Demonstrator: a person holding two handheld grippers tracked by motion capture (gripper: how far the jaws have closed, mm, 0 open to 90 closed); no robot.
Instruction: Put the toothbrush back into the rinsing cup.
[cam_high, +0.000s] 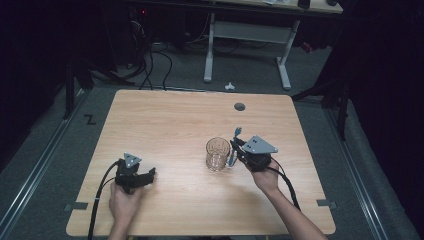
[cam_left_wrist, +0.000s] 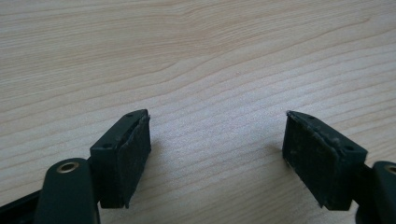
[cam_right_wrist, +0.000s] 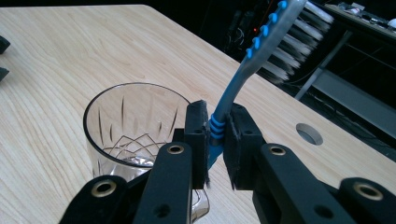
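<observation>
just beside the glass (cam_right_wrist: 135, 128) on the surface (cam_high: 170, 125), the right gripper (cam_right_wrist: 215, 135) clamps a toothbrush (cam_right_wrist: 243, 70), seemingly not yet in the glass; the left gripper (cam_left_wrist: 217, 154) rests apart, empty.

Fig. – item count: 1 clear cut-glass tumbler (cam_high: 218, 154); 1 blue toothbrush (cam_right_wrist: 252, 65) w/ white bristles; 2 hand-held grippers – left hand-held gripper (cam_high: 142, 178), right hand-held gripper (cam_high: 238, 150); 2 black jaws per gripper, 4 total; 1 wooden bench (cam_high: 170, 125) w/ 1 round cable hole (cam_high: 240, 106); 2 hands; 1 white-framed desk (cam_high: 250, 30) in bkgd
</observation>
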